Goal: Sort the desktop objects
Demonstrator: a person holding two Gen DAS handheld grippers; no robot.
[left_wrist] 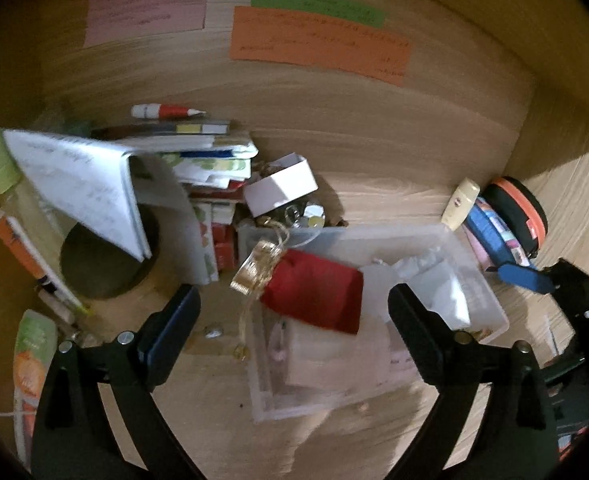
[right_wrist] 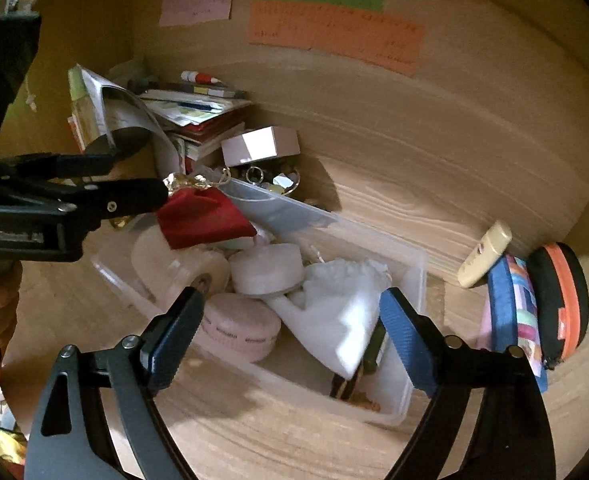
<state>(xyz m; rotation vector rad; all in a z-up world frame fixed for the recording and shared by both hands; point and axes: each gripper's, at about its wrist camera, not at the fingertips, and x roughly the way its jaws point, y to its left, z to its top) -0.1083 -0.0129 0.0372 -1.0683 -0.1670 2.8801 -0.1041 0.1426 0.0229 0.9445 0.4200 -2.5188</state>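
1. The left gripper (left_wrist: 294,308) stands wide, with nothing between its fingers; it hangs over the near end of a clear plastic box (left_wrist: 490,308) without touching it.
2. Just ahead of the left gripper, a red cloth pouch (left_wrist: 318,296) lies across the box's rim, with a gold-tinted clear trinket (left_wrist: 254,270) on a string at its left corner.
3. The right gripper (right_wrist: 290,312) is also spread wide and grips nothing. Between its fingers, down in the box, lie a white cloth bag (right_wrist: 342,304), a pale pink round case (right_wrist: 240,330) and a white round case (right_wrist: 266,272).
4. Seen from the right gripper, the left one reaches in from the left, its tip beside the red pouch.
5. The box sits on a light wooden table (right_wrist: 254,432). Beyond the grippers to the left is a heap of notebooks and papers (left_wrist: 198,148), with a small white box (left_wrist: 282,188) beside it.
6. To the right of the grippers a cream tube (right_wrist: 484,258), a blue patterned pouch (right_wrist: 510,304) and a black-and-orange case (right_wrist: 562,304) lean near the wooden back wall.
7. Pink, green and orange notes (left_wrist: 318,42) are stuck on that wall.
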